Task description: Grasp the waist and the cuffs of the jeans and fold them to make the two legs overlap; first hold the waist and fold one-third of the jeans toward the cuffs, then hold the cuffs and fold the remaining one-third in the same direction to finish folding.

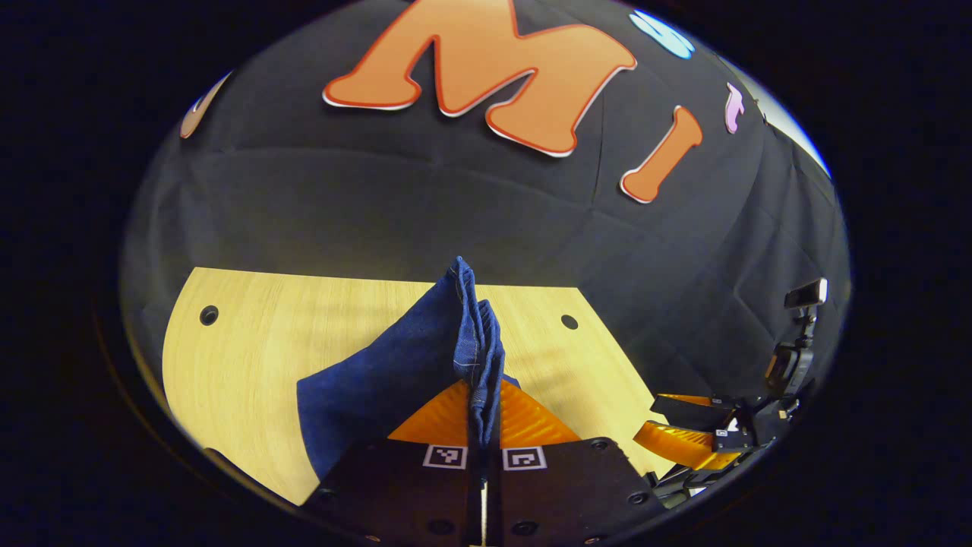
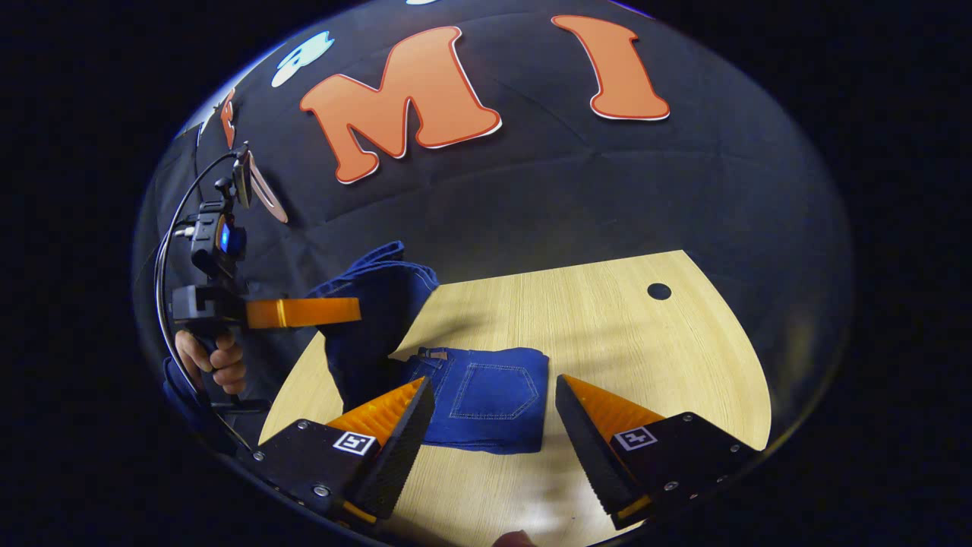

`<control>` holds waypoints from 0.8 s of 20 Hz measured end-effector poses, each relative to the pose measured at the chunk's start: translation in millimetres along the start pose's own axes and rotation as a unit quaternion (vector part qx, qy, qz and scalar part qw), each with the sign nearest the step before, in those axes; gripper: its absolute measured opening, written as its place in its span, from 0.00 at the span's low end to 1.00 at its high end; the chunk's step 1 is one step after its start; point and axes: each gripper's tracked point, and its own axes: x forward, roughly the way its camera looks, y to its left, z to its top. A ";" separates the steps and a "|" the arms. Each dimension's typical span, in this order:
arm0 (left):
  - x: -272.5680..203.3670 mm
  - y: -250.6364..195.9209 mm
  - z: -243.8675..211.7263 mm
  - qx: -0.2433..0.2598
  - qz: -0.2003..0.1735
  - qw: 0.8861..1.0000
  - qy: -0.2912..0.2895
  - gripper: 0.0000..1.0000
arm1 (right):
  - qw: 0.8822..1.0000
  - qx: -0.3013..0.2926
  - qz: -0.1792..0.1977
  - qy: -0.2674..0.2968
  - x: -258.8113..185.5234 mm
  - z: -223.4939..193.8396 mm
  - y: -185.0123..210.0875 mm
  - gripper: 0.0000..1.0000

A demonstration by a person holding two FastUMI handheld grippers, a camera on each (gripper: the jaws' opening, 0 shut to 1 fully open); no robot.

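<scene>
Closest in, the left gripper (image 1: 484, 425) is clamped on a bunched fold of the jeans (image 1: 425, 357), both fingers pressed tight on the denim, which is lifted off the bench (image 1: 250, 334) so it can be carried over. In the right gripper view, the right gripper (image 2: 493, 425) is held with its fingers spread wide and empty, above the folded waist part lying near the bench's near edge, probably ready to pin it.
</scene>
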 end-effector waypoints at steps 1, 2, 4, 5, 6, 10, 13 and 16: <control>8.5 -7.5 -6.1 0.011 0.007 1.000 0.013 0.04 | 1.000 0.000 -0.001 0.000 1.0 0.4 -2.4 0.98; 19.1 -16.3 -15.1 0.025 0.010 0.999 0.025 0.05 | 1.000 0.000 0.001 -0.001 -0.2 0.8 -4.2 0.98; 17.1 -37.2 -29.2 0.051 -0.005 0.998 0.047 0.11 | 1.000 -0.002 0.001 -0.004 -2.3 1.4 -8.5 0.98; 34.0 -53.5 -36.9 0.061 -0.018 0.997 0.051 0.24 | 1.000 -0.003 0.000 -0.005 -2.7 2.5 -10.0 0.98; 29.3 -65.7 -37.1 0.068 -0.029 0.996 0.049 0.38 | 1.000 -0.004 0.000 -0.007 -3.7 4.0 -12.9 0.98; -2.7 -61.9 -14.3 0.106 -0.009 0.994 0.004 0.87 | 1.000 -0.006 -0.004 -0.029 -9.1 17.4 -17.6 0.98; -25.7 -55.5 13.9 0.107 0.016 0.993 -0.048 0.93 | 0.997 -0.038 -0.026 -0.068 -15.5 38.0 -19.2 0.98; -58.2 -34.5 33.8 0.127 0.070 0.984 -0.102 0.94 | 0.988 -0.086 -0.048 -0.115 -32.4 62.9 -9.7 0.98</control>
